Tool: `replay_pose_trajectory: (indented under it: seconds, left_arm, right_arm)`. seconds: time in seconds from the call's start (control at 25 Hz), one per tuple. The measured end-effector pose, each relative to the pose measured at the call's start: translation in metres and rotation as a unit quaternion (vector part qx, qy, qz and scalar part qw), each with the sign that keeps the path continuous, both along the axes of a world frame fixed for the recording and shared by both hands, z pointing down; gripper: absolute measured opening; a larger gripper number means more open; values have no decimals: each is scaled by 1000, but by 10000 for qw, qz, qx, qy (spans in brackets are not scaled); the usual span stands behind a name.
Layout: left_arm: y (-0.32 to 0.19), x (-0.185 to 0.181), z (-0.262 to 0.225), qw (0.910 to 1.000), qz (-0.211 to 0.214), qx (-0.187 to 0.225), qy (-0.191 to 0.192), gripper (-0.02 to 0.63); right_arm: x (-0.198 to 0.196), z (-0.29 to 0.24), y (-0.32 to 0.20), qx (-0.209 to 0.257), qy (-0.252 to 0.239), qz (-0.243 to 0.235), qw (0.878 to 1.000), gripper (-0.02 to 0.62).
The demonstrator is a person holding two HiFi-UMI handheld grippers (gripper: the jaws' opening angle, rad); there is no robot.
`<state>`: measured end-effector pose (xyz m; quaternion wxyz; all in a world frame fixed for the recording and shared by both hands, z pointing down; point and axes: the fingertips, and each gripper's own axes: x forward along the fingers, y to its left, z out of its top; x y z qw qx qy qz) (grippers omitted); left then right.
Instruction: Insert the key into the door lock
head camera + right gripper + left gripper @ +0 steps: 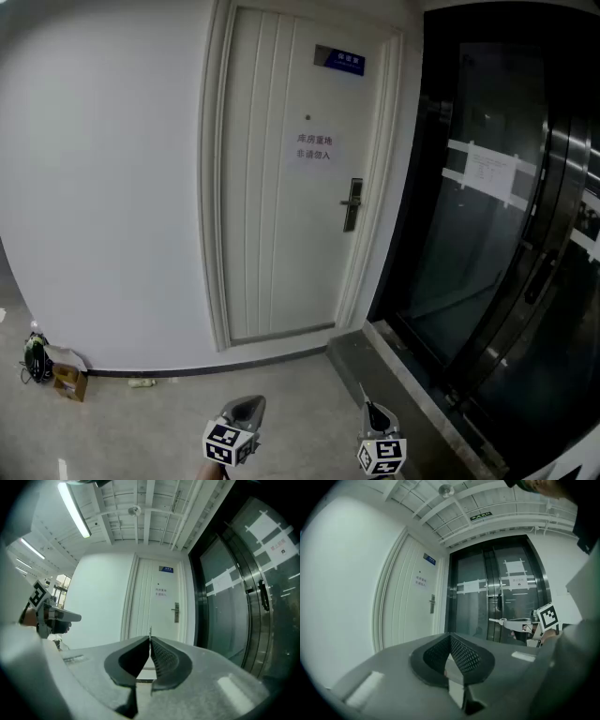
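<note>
Two grippers, one key, one white door, one door lock, one cardboard box

The right gripper has its jaws pressed together on a thin key, whose tip sticks out past them toward 12 o'clock. Beyond it stands a white door, its lock at 1 o'clock from the key tip. Dark glass doors fill 3 o'clock. The left gripper shows at 9 o'clock, and a ceiling lamp at 11.

Three views, one shared door
</note>
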<state>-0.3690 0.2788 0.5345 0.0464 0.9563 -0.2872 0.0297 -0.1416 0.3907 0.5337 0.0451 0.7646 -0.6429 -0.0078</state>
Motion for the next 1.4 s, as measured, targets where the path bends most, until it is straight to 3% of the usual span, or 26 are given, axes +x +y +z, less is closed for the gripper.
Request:
replay_pose_trajectory:
  seconds: [0.76, 1.08, 1.4]
  left_arm:
    - [-33, -16, 3, 9994, 333, -17, 62, 2]
    - [-58, 3, 7, 9991, 429, -20, 13, 2]
    - [-105, 42, 4, 9990, 401, 108, 147, 2]
  right_arm:
    - [-22, 10, -19, -85, 36, 285, 9995, 11]
    - [0, 13, -41, -136, 94, 450, 9989, 11]
    - [42, 13, -95, -88, 75, 371, 9992, 11]
